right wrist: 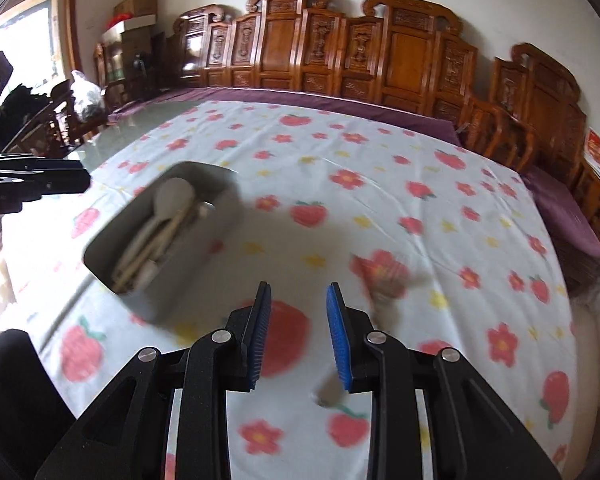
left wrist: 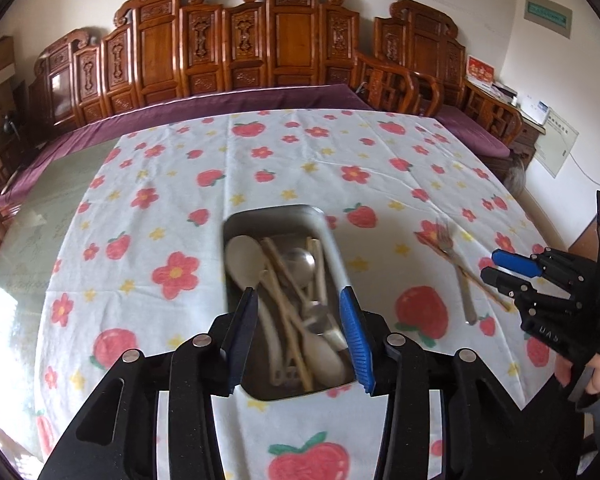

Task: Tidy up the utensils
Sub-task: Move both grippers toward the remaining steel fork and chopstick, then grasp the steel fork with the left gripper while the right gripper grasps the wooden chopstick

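Observation:
A metal tray [left wrist: 277, 210] on the flowered tablecloth holds a pale plastic spoon [left wrist: 244, 256], a steel spoon [left wrist: 300, 260] and several chopsticks. My left gripper [left wrist: 299, 294] hovers over the tray's near end, jaws apart, nothing between the pads. A steel fork [left wrist: 458, 276] and a single chopstick [left wrist: 476, 282] lie on the cloth to the tray's right. My right gripper [left wrist: 491, 265] is just beside them. In the right wrist view the right gripper [right wrist: 298, 288] is open and empty above the cloth. There the blurred fork [right wrist: 384, 286] runs under its right finger, and the tray [right wrist: 204, 264] lies to its left.
The tablecloth [left wrist: 300, 148] covers most of a glass table [left wrist: 40, 208] whose bare top shows at the left. A carved wooden bench [left wrist: 284, 40] with a purple cushion [left wrist: 220, 102] runs behind. A hand [left wrist: 598, 372] holds the right gripper at the table's right edge.

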`<move>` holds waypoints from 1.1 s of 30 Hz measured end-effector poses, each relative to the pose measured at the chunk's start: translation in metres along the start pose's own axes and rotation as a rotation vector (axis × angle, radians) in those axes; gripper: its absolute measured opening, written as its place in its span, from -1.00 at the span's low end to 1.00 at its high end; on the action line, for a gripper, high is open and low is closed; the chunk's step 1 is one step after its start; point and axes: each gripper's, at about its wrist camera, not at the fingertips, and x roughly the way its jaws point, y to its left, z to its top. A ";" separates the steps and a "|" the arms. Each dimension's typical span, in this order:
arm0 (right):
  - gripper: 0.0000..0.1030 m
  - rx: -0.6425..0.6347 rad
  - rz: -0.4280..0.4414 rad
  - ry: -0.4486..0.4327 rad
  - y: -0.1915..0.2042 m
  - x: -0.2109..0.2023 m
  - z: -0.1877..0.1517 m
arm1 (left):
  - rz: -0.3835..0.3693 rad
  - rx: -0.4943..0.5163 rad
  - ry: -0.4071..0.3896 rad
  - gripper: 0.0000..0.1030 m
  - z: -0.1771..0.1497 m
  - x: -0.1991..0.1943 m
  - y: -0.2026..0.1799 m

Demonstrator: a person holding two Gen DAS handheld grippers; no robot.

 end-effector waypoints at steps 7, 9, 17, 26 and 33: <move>-0.40 0.082 -0.047 0.035 -0.067 0.000 -0.041 | -0.050 0.057 0.030 -0.04 0.004 0.034 -0.060; -0.40 0.088 -0.049 0.048 -0.075 0.003 -0.049 | -0.063 0.071 0.044 -0.04 0.005 0.045 -0.075; -0.12 0.116 -0.045 0.107 -0.101 0.021 -0.082 | -0.103 0.130 0.102 -0.04 0.009 0.095 -0.138; -0.12 0.172 -0.053 0.123 -0.128 0.025 -0.090 | -0.154 0.162 0.164 -0.11 0.015 0.153 -0.189; -0.12 0.171 -0.071 0.125 -0.133 0.026 -0.091 | -0.164 0.170 0.208 -0.54 0.015 0.182 -0.210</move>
